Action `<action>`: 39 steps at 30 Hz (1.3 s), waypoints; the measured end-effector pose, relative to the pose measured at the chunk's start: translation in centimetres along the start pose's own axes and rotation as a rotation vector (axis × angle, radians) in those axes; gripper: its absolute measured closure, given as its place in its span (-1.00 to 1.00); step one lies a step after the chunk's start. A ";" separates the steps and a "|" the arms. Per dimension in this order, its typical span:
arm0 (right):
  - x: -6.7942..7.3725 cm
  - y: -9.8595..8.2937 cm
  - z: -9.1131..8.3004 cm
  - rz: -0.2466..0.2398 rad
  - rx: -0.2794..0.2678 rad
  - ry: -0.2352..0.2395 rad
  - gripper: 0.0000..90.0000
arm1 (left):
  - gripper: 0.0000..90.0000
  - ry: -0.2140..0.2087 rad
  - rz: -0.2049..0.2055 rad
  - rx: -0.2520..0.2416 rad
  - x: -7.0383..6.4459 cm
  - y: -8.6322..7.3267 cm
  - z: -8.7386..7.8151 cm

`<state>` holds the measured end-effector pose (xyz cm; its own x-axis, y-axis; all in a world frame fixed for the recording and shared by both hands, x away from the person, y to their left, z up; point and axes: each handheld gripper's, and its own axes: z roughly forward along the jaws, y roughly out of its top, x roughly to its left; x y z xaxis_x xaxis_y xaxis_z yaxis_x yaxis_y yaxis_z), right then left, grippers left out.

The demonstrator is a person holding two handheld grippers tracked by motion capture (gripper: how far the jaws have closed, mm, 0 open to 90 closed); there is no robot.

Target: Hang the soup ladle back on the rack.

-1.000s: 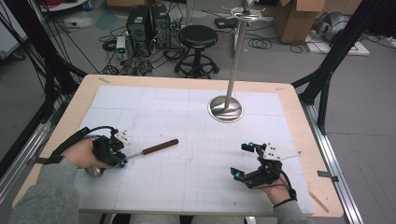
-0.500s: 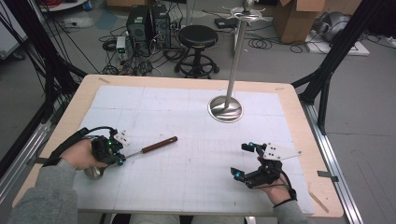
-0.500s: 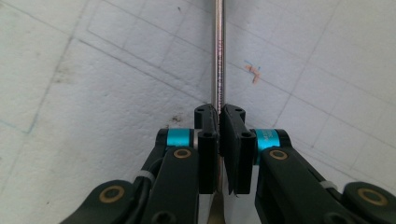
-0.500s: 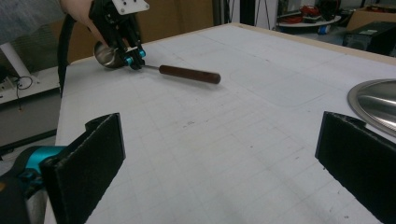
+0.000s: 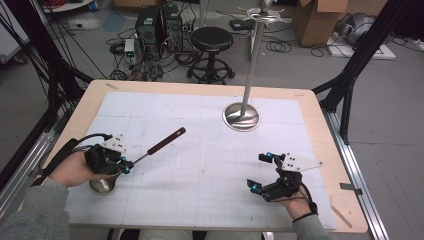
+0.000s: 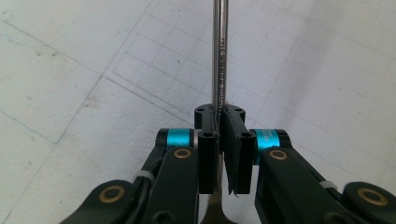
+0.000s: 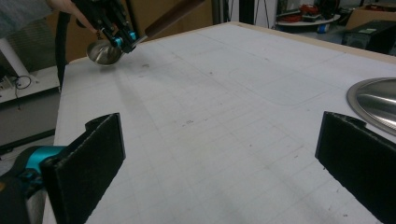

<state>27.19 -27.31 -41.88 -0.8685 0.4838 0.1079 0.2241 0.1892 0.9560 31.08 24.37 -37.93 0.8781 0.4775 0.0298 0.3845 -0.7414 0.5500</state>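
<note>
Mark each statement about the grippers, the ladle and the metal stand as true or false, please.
1. The left gripper is shut on the ladle. True.
2. The right gripper holds the ladle's wooden handle. False: its jaws are wide open and hold nothing.
3. The metal stand is upright on the table. True.
4. The ladle hangs on the stand. False: it is at the left gripper, far from the stand.

On my worktop [image 5: 320, 125] the ladle [image 5: 145, 150] lies at the near left, bowl nearest me, handle pointing far and right, under the left hand-held gripper [image 5: 122, 165]. The stand [image 5: 242, 116] sits far right of centre. The right hand-held gripper [image 5: 262, 172] is at the near right, well apart from both.
</note>
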 end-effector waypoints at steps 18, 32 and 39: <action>0.0 0.0 0.0 0.005 0.003 -0.003 -1.00 | 0.87 -0.046 -0.152 -0.319 -0.6 -1.5 0.0; 0.1 0.0 -0.1 0.001 -0.005 -0.001 -0.99 | 0.87 -0.009 -0.201 -0.501 -1.9 -0.5 0.8; 0.1 0.1 -0.2 0.000 -0.016 -0.003 -1.00 | 0.87 0.040 -0.200 -0.570 -2.4 0.3 1.1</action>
<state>27.06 -27.45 -41.74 -0.8674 0.4860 0.1071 0.2169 0.1755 0.9603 29.37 22.46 -38.73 0.7891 0.6069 -0.0951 0.3180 -0.2713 0.9084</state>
